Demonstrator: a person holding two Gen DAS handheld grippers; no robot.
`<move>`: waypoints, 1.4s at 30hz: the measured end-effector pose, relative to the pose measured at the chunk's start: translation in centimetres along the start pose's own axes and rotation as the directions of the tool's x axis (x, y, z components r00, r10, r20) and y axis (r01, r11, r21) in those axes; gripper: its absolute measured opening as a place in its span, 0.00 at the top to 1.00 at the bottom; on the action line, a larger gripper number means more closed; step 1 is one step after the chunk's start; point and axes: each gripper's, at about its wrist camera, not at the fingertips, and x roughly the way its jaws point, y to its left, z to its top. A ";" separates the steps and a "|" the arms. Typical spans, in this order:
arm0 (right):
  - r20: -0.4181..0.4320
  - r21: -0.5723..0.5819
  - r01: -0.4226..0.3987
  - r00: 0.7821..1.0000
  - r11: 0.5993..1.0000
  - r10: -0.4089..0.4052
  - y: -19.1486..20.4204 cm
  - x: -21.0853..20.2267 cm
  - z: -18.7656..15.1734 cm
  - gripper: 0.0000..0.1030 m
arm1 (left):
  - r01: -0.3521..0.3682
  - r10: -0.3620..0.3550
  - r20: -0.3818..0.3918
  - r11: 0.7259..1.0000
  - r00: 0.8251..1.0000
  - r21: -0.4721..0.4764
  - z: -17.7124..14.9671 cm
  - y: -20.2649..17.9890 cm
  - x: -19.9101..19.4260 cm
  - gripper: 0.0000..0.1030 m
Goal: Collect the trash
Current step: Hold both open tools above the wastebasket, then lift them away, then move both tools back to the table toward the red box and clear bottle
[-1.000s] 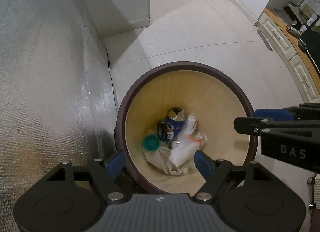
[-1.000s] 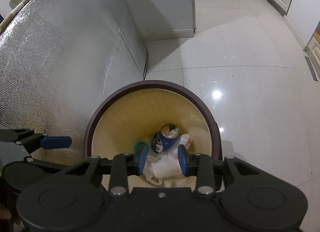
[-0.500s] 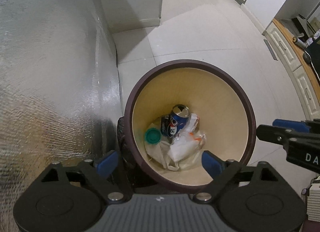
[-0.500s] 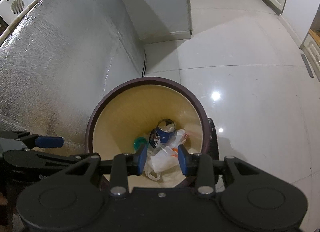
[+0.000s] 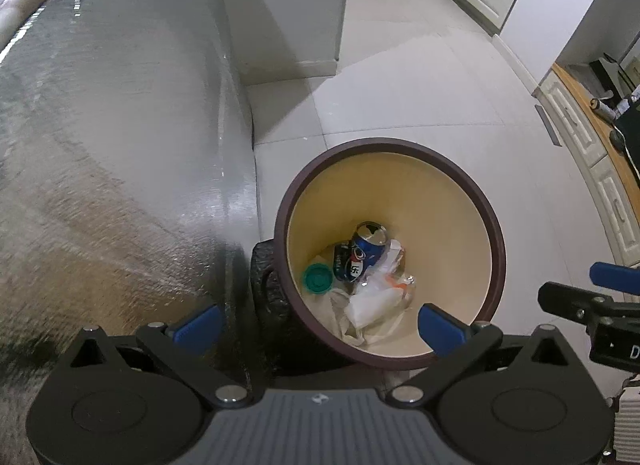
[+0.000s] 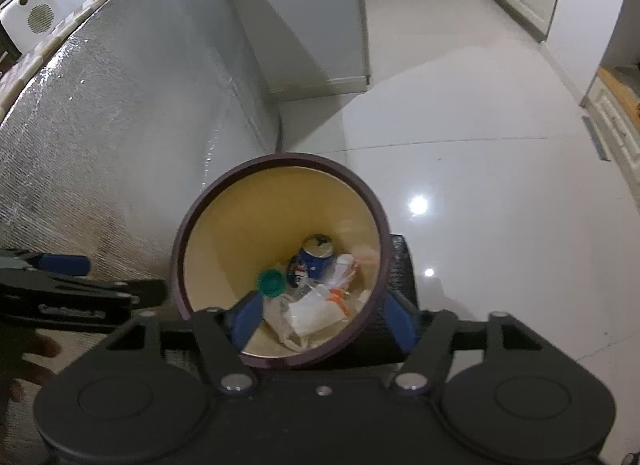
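Note:
A round trash bin [image 5: 491,225] with a dark brown rim and cream inside stands on the floor; it also shows in the right wrist view [image 6: 188,225]. At its bottom lie a blue soda can [image 5: 366,249] [image 6: 314,259], a green lid [image 5: 317,279] [image 6: 271,283] and crumpled white plastic [image 5: 374,305] [image 6: 314,311]. My left gripper [image 5: 318,327] is open and empty above the bin's near left rim. My right gripper [image 6: 322,317] is open and empty above the bin's near rim. The right gripper shows at the right edge of the left wrist view [image 5: 592,297].
A silver foil-covered wall [image 5: 112,169] [image 6: 120,137] rises left of the bin. A black object [image 5: 268,285] [image 6: 400,261] sits against the bin's side. White tiled floor [image 6: 480,185] spreads to the right. Cabinets with a wooden counter [image 5: 592,133] stand at far right.
Both grippers have lifted and pulled back from the bin, which looks smaller now. My right gripper's fingers have spread apart. The left view has shifted left.

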 end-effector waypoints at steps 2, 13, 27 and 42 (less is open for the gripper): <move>0.009 -0.005 0.016 1.000 1.000 -0.016 0.0 -0.5 -0.2 0.25 | -0.005 0.005 0.005 1.000 1.000 -0.004 -0.3 0.0 -0.4 0.00; 0.051 0.006 0.032 0.998 0.999 -0.032 -0.1 -2.6 -1.6 0.03 | -0.005 0.006 0.053 1.000 0.999 -0.016 -1.9 0.4 -3.7 0.00; 0.122 0.028 0.102 0.987 0.994 -0.105 -0.6 -7.4 -4.0 0.00 | 0.044 -0.045 0.168 0.999 0.985 0.012 -4.7 0.5 -9.6 0.00; 0.370 -0.015 0.075 0.927 0.997 -0.064 1.1 -17.8 -7.2 0.00 | 0.115 -0.133 0.437 0.991 0.889 0.067 -8.9 0.8 -20.5 0.00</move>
